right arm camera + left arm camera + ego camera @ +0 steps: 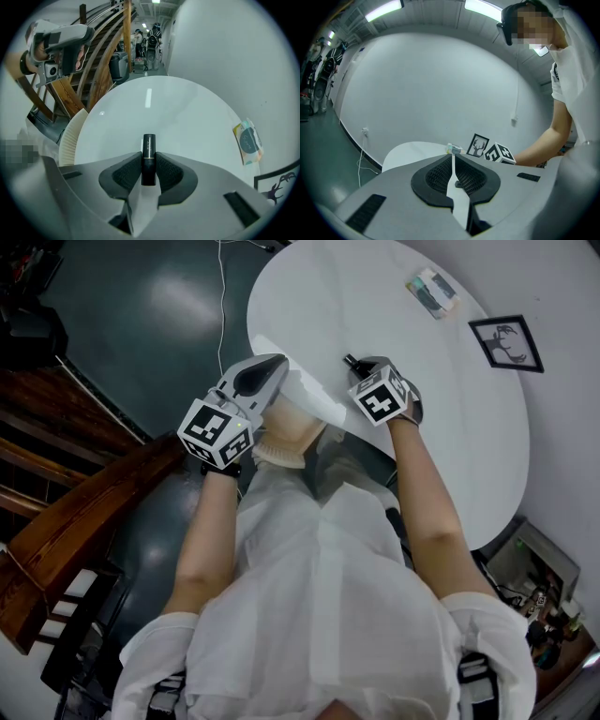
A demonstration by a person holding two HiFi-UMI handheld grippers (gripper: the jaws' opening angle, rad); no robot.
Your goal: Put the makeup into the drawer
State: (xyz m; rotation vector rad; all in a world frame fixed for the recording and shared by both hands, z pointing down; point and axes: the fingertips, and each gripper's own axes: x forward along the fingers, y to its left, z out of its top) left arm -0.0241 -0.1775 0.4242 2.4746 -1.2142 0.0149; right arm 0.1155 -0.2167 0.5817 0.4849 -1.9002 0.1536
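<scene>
The right gripper [149, 159] grips a black lipstick [148, 143], which lies lengthwise along its jaws and points out above the white table [187, 108]. The left gripper [453, 161], closed and empty, is farther away.

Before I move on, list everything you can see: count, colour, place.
table: one, white, in front of the person
lipstick: one, black, in the right gripper's fingers
wipes pack: one, pale, far side of the table
deer picture: one, black frame, table's far right edge
ribbed item: one, cream, at the table's near edge
stair rail: one, brown wood, left of the table
cable: one, white, on the floor
left gripper: grey, fingers shut, empty
right gripper: grey, fingers shut on the lipstick
</scene>
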